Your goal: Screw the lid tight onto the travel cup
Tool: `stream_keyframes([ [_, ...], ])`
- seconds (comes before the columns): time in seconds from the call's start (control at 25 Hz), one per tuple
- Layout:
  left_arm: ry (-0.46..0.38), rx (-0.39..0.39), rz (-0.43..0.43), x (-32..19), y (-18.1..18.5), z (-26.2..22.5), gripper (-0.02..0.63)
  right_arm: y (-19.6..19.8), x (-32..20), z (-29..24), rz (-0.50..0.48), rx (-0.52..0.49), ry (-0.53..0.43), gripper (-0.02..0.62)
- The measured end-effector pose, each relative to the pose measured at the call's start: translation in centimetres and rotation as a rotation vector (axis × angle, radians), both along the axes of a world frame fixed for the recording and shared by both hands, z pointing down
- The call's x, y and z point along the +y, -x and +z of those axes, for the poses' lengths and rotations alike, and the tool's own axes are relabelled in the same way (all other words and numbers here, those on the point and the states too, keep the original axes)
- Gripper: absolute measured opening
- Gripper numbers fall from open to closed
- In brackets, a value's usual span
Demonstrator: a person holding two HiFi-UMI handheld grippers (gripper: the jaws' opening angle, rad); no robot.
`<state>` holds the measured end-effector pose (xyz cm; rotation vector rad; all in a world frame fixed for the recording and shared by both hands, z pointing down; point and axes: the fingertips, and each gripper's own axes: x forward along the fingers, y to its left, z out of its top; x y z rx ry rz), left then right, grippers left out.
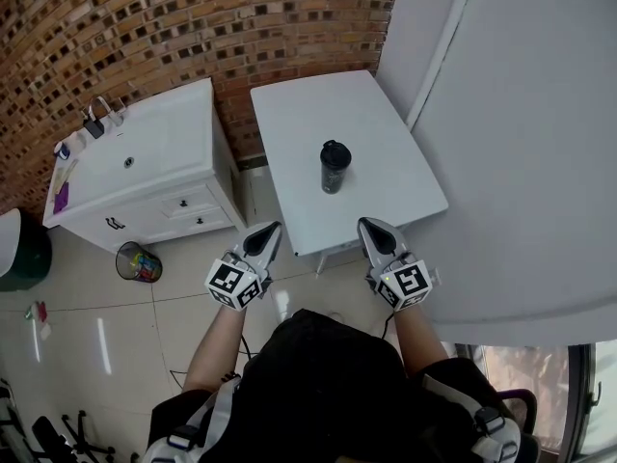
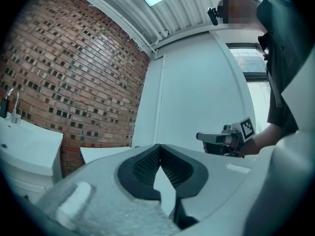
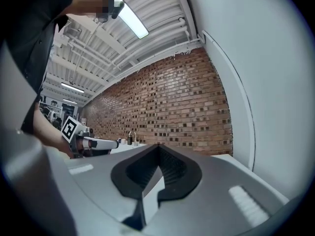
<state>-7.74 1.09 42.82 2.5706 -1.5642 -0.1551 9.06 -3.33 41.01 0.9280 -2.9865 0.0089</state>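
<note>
A dark cylindrical travel cup [image 1: 334, 172] with its black round lid [image 1: 335, 149] on top stands upright on the white rectangular table [image 1: 299, 114], right of the middle. The grey left gripper [image 1: 271, 230] and grey right gripper [image 1: 372, 225] hover by the table's near edge, both jaw pairs pressed together and empty, apart from the cup.

Travel cup [image 1: 334, 174]: dark, with black lid [image 1: 335, 149].
Tabletop [image 1: 299, 114]: plain white.
Wall [image 1: 145, 27]: red-brown brick, pale mortar grid.
Vanity unit [image 1: 164, 177]: white, dark handles [image 1: 116, 224].
Left tongs [image 1: 273, 228], right tongs [image 1: 367, 224]: grey shells, black ribbed pads [image 2: 145, 166].
Marker cubes [image 1: 231, 285]: black-and-white squares.
Floor [image 1: 116, 316]: pale glossy tile.
</note>
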Motion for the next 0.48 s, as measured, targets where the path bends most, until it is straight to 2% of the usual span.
stream_keyframes([
  [0.48, -0.009, -0.03, -0.006, -2.0, -0.2, -0.1, 0.002, -0.2, -1.7, -0.9, -0.025, -0.006, -0.036, 0.002],
])
